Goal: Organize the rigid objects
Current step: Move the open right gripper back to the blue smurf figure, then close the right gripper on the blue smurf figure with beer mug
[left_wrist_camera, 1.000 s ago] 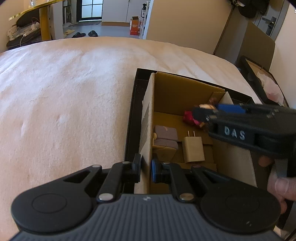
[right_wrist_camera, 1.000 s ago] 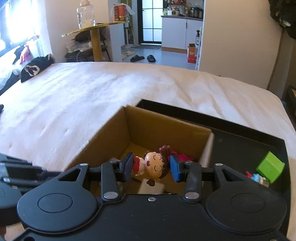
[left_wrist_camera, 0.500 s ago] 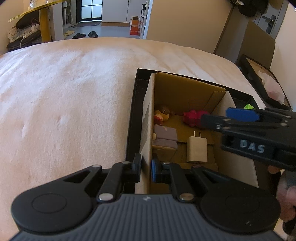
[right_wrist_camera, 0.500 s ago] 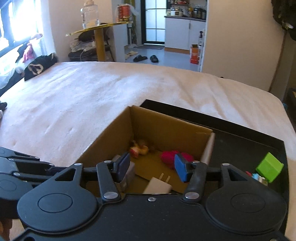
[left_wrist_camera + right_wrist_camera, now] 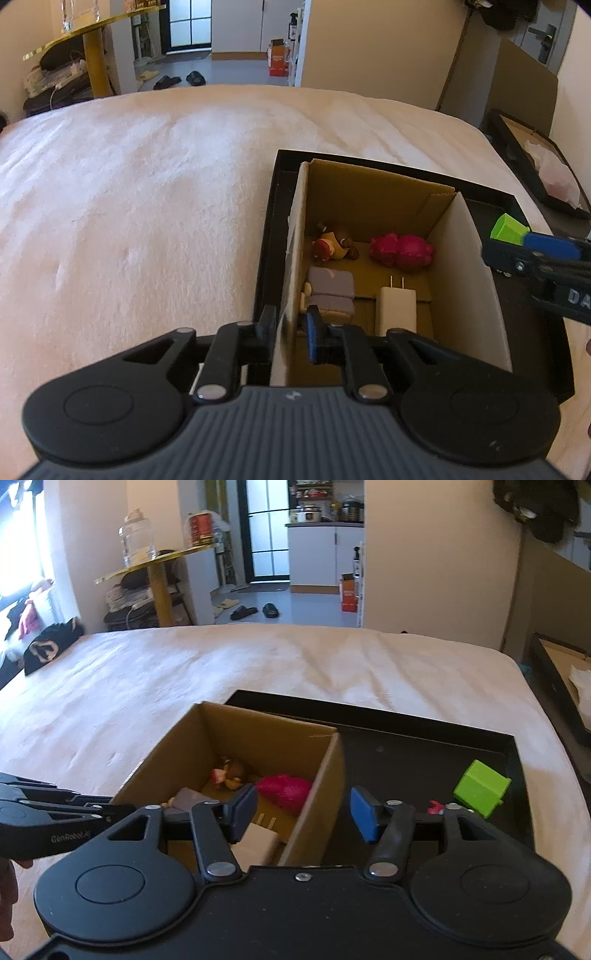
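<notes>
A cardboard box [image 5: 467,266] [image 5: 325,775] stands in a black tray [image 5: 266,236] [image 5: 406,746] on the bed. Inside lie a doll figurine [image 5: 332,247] [image 5: 229,771], a pink toy [image 5: 402,251] [image 5: 284,788], a white charger plug [image 5: 397,306] [image 5: 258,840] and a small grey sofa toy [image 5: 330,290]. My left gripper [image 5: 291,332] is shut on the box's left wall. My right gripper [image 5: 303,814] is open and empty, above the box's right wall. A green cube [image 5: 482,788] [image 5: 508,229] lies in the tray to the right.
The bed's cream cover [image 5: 129,206] spreads to the left and beyond. A small red object [image 5: 436,806] lies by the green cube. Another black tray with a box [image 5: 535,162] stands off the bed's right side. A yellow table [image 5: 155,576] stands behind.
My right gripper let go of the doll figurine into the box, opened wide and moved right and back, away from the box's inside. My left gripper kept its hold on the wall.
</notes>
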